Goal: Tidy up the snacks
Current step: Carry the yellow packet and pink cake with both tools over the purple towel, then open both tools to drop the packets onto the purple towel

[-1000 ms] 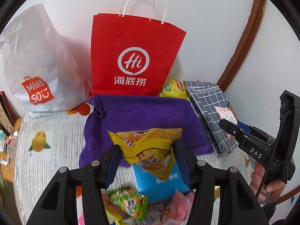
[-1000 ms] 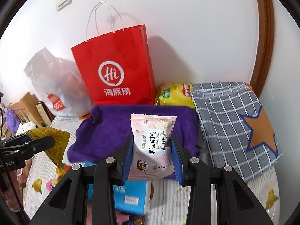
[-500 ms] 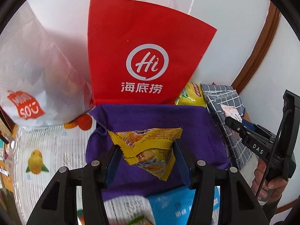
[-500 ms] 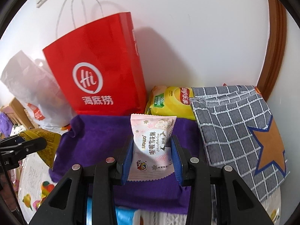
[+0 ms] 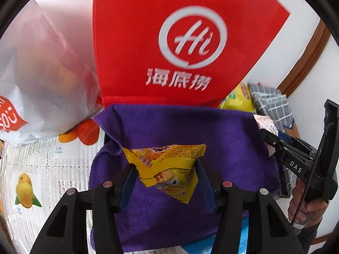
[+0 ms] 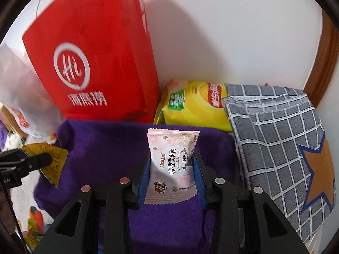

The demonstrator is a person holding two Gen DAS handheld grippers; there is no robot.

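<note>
Snacks ride in both tongs above the purple towel: left tongs clench a yellow packet, right tongs a pink packet. Light, crinkly, slippery wrappers with probably brittle contents; gripping across the middle suits.
</note>
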